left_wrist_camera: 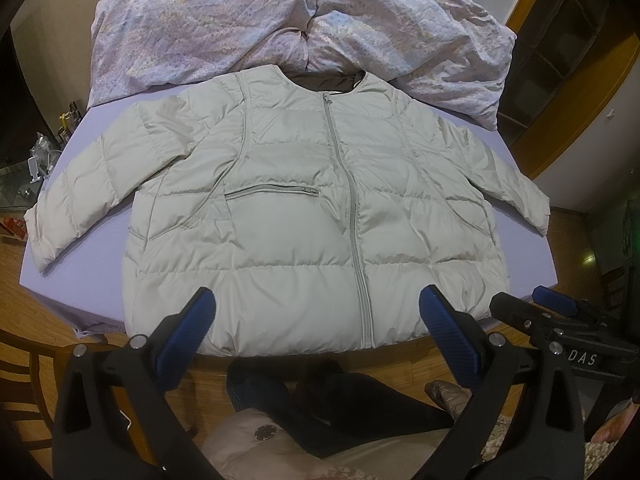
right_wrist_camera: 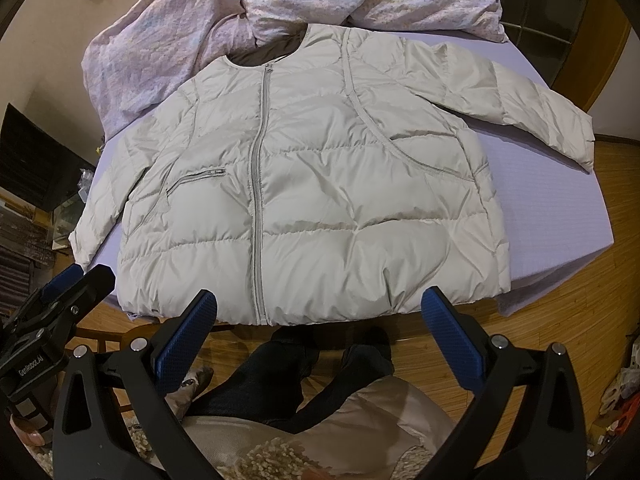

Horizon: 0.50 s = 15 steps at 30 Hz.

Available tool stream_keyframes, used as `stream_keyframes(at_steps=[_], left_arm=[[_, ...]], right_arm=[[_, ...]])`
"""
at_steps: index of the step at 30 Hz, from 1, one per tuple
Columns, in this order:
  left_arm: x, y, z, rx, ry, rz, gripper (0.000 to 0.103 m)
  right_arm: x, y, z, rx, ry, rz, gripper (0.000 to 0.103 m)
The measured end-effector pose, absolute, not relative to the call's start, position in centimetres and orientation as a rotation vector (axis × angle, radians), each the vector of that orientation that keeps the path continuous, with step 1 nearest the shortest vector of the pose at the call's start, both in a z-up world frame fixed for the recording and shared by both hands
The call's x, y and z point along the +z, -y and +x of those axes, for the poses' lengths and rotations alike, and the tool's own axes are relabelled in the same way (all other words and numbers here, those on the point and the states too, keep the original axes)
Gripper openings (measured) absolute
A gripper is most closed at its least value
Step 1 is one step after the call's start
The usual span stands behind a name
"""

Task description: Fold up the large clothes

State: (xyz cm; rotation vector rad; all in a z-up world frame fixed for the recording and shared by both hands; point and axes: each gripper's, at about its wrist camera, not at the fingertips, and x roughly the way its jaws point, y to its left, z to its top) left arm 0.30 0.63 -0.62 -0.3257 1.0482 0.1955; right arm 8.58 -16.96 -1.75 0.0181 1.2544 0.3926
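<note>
Both hand-held grippers wide apart, holding nothing: left hand-held gripper, right hand-held gripper | jacket flat

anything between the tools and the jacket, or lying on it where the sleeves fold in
Nothing visible. Both the left tool and right tool hang open just short of the jacket hem. The quilt sits bunched behind the collar.

pale grey jacket on lilac sheet; pink, perhaps floral, quilt.
</note>
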Motion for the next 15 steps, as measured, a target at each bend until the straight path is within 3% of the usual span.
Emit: stream_keyframes(at_steps=[15], left_arm=[[-1.7, -1.2, 4.1, 0.200, -1.092, -0.345, 0.101]], right_arm=[[-2.5, 18.4, 13.2, 0.354, -1.272, 0.060, 0.102]])
